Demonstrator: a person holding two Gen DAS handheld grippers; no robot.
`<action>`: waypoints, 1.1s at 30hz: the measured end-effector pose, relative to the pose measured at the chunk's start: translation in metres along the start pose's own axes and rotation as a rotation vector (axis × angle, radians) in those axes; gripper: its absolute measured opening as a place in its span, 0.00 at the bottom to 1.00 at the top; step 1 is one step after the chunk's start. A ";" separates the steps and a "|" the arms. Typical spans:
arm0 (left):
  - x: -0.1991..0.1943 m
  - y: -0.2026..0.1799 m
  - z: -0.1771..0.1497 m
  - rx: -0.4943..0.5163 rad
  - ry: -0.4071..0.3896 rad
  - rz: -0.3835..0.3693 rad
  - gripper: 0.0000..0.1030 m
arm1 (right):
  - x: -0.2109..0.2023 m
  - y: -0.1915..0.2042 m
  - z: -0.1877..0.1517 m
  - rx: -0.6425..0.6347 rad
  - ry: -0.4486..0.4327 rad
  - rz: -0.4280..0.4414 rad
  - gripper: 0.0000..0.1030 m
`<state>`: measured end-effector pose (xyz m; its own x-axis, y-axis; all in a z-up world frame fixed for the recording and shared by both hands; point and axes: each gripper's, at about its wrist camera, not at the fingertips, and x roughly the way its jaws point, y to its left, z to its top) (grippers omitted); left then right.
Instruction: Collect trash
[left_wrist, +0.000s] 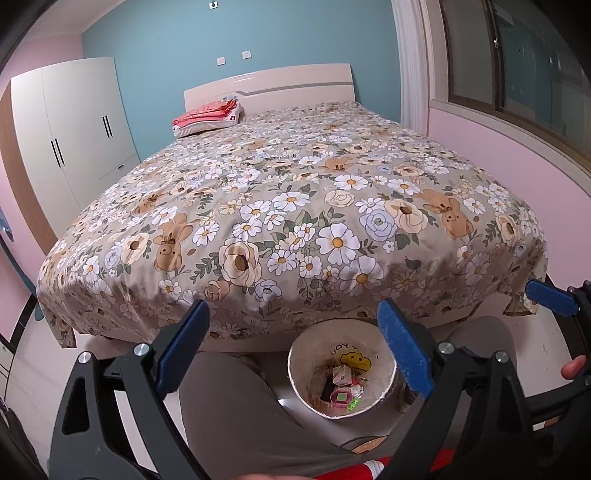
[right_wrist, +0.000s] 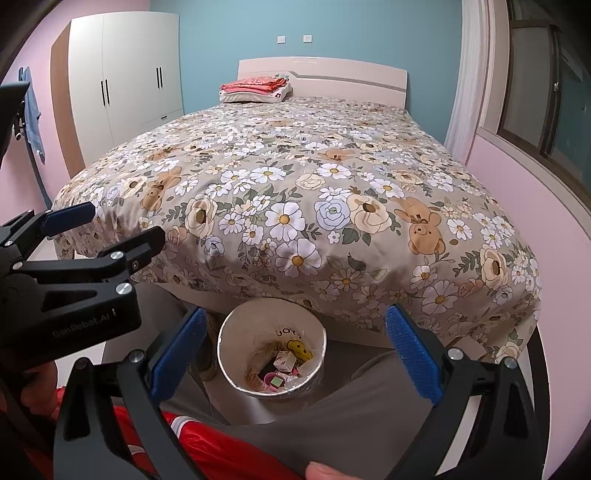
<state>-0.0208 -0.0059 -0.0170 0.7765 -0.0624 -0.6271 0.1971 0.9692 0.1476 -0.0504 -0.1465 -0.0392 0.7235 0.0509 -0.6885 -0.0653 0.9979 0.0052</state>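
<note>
- Left gripper (left_wrist: 293, 347): jaws spread wide, nothing between them. Right gripper (right_wrist: 295, 354): jaws likewise spread and empty. Both are held above the person's lap, facing the foot edge of the bed (left_wrist: 295, 206).
- Wastebasket (left_wrist: 306, 347): round, pale, lined with a clear bag, standing on the floor just beside the foot edge of the bed, between the person's legs (left_wrist: 236, 413).
- Contents: trash (left_wrist: 343, 387) lies at the bottom, including a small carton, a pink square item, a green scrap and crumpled wrappers. The fill is low.
- Bed cover: no loose trash visible on it; folded red cloths (left_wrist: 207, 114) sit at the headboard corner.
- Judgement: collection looks nearly or fully done. A good next step is to scan the floor by the bed corners, keeping the jaws open until a piece is found.
- Risk: the bag liner's rim may snag a jaw.
</note>
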 end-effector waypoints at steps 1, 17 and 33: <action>0.000 0.000 0.000 0.000 0.000 0.000 0.88 | 0.000 0.000 0.000 0.000 0.001 0.000 0.96; 0.001 0.000 -0.001 -0.001 0.004 0.001 0.88 | 0.002 0.000 -0.002 0.003 0.014 0.001 0.96; 0.004 -0.001 -0.008 0.007 0.018 -0.006 0.88 | 0.004 0.000 -0.003 0.000 0.017 0.001 0.96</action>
<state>-0.0227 -0.0050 -0.0262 0.7644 -0.0642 -0.6416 0.2061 0.9671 0.1488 -0.0492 -0.1464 -0.0439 0.7114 0.0511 -0.7010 -0.0657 0.9978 0.0060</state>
